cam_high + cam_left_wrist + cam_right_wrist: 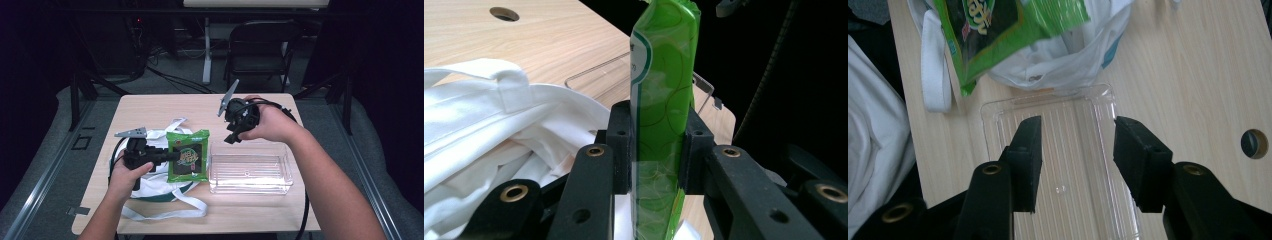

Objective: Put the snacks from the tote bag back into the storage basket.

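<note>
The left hand-held gripper (656,150) clamps a glossy green packet (188,155), print illegible, over a white cloth bag (157,187); the right hand-held gripper (1078,155) gapes wide above a ribbed clear plastic tray (250,172) on the wood-grain counter (165,107).

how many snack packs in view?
1. The green snack pack is clamped in the left gripper, over the white bag, left of the clear bin. More could be hidden inside the bag.
</note>
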### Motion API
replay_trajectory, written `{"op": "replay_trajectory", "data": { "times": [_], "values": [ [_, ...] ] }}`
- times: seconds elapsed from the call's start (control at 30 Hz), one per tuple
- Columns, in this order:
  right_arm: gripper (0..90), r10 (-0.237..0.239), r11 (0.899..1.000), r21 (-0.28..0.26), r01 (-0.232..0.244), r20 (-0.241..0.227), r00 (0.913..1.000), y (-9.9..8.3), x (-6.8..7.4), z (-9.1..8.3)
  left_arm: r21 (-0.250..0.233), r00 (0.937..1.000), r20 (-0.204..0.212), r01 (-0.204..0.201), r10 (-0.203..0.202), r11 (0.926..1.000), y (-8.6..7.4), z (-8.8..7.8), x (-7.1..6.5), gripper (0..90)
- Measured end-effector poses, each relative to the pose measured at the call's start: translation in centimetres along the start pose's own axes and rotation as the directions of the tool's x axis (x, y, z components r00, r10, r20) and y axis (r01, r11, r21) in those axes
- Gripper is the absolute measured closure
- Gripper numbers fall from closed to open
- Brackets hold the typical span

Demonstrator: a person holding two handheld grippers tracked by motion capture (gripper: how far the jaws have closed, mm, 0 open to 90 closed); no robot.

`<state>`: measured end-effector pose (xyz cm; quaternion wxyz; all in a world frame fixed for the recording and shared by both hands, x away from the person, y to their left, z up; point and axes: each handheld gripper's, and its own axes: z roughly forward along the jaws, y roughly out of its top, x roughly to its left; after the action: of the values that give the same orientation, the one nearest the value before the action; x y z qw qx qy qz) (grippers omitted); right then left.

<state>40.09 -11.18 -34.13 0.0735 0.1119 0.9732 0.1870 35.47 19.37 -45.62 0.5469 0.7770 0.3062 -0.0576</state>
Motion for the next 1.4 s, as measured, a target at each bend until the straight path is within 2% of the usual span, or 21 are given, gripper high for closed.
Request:
{"op": "replay_trajectory", "data": {
  "times": [0.07, 0.13, 0.17, 0.33, 0.57, 0.77, 0.87, 1.03, 1.4],
  "values": [
    [52.0, -0.031, 0.999, 0.009, 0.031, -0.008, 0.9995, 1.2, 0.2, 0.0, 0.0, 1.0, 0.004, -0.001, 0.001, 1.0, 0.0, 0.2, -0.1, 72.8],
    [51.5, -0.042, 0.999, 0.006, 0.042, -0.006, 0.9991, 1.6, 0.4, 0.1, 0.001, 1.0, 0.005, -0.001, 0.001, 1.0, 0.0, 0.4, -0.3, 72.7],
    [49.3, -0.067, 0.998, 0.005, 0.067, -0.002, 0.9977, 2.4, 0.7, -0.1, 0.003, 1.0, 0.007, -0.005, 0.005, 1.0, 0.0, 0.6, -0.4, 72.8],
    [47.1, -0.105, 0.994, -0.019, 0.104, -0.012, 0.9944, 4.0, 1.5, -0.3, 0.001, 0.9999, 0.009, -0.007, 0.007, 1.0, 0.0, 0.8, -0.6, 72.8],
    [45.9, -0.134, 0.991, 0.008, 0.135, -0.032, 0.9904, 5.2, 1.9, 0.7, -0.002, 0.9997, 0.016, -0.018, 0.018, 0.9998, 0.1, 1.1, -0.8, 72.8],
    [46.1, -0.163, 0.986, 0.026, 0.165, -0.07, 0.9841, 6.1, 2.4, 1.9, 0.009, 0.9983, 0.022, -0.054, 0.054, 0.9985, 0.2, 1.8, -1.6, 72.9],
    [46.1, -0.168, 0.984, 0.038, 0.172, -0.074, 0.9829, 6.3, 2.6, 2.3, 0.006, 0.9979, 0.026, -0.059, 0.059, 0.9982, 0.2, 1.9, -1.8, 72.9],
    [50.6, -0.168, 0.98, 0.085, 0.179, -0.116, 0.9789, 6.7, 2.8, 3.2, 0.003, 0.9966, 0.029, -0.077, 0.077, 0.997, 0.2, 2.0, -2.0, 72.9],
    [58.5, -0.152, 0.979, 0.109, 0.174, -0.184, 0.971, 7.1, 3.1, 4.1, 0.004, 0.994, 0.041, -0.102, 0.102, 0.9948, 0.2, 2.3, -2.4, 72.9]
  ]
}}
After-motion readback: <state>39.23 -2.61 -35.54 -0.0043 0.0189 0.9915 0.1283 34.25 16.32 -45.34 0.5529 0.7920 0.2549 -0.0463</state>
